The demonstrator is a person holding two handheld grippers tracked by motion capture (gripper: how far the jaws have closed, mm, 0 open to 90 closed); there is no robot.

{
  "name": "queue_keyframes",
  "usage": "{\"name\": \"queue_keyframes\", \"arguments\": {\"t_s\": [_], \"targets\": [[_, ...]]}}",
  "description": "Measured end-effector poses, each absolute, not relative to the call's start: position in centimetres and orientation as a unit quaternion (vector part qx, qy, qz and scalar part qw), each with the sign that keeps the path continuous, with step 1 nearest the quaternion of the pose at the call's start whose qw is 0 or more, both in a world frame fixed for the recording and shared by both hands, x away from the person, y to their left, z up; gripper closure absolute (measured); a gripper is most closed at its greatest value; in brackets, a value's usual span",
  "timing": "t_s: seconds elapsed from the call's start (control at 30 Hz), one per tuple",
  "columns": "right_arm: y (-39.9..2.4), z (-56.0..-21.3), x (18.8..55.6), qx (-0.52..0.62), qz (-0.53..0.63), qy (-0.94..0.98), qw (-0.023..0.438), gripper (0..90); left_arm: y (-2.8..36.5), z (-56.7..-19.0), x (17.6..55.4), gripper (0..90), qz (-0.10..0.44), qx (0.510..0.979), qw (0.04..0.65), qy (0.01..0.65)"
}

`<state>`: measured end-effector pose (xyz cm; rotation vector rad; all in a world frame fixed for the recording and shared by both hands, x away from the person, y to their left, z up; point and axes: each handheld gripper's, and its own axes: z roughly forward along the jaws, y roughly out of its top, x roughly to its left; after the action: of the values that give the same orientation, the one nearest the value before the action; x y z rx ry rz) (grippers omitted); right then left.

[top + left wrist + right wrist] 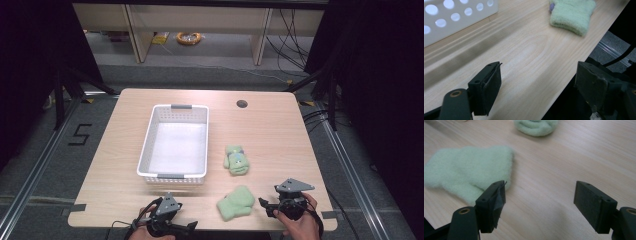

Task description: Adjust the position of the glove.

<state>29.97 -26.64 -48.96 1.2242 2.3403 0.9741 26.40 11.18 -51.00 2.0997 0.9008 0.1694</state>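
Two fuzzy green mittens lie on the wooden table. The near mitten [235,202] [469,173] rests by the front edge; the far mitten [236,160] [536,126], with a face pattern, lies beside the white basket [172,142]. My right gripper [271,200] [540,185] stands open just right of the near mitten, its left jaw at the mitten's edge and nothing between the jaws. My left gripper [175,220] [540,67] is open at the table's front edge, below the basket [454,17]. The near mitten [572,13] lies well ahead of it.
The basket is empty, with perforated walls. A round cable hole [242,104] sits at the table's back right. The left gripper's right jaw hangs past the table's front edge. Bare wood [270,140] spreads right of the mittens.
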Motion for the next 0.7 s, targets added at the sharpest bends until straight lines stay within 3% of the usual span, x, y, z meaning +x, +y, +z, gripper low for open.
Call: {"name": "queue_keyframes", "arguments": {"t_s": [0.33,0.7], "targets": [[-26.3,-48.8,30.0,0.414,0.346,0.828,0.155,27.2,11.1,-50.9,26.5,20.5,0.059,0.833,0.413,0.362],[-25.7,-47.9,30.5,0.386,0.367,0.829,0.167,35.6,9.2,-50.7,26.5,22.7,0.042,0.822,0.437,0.363]]}}
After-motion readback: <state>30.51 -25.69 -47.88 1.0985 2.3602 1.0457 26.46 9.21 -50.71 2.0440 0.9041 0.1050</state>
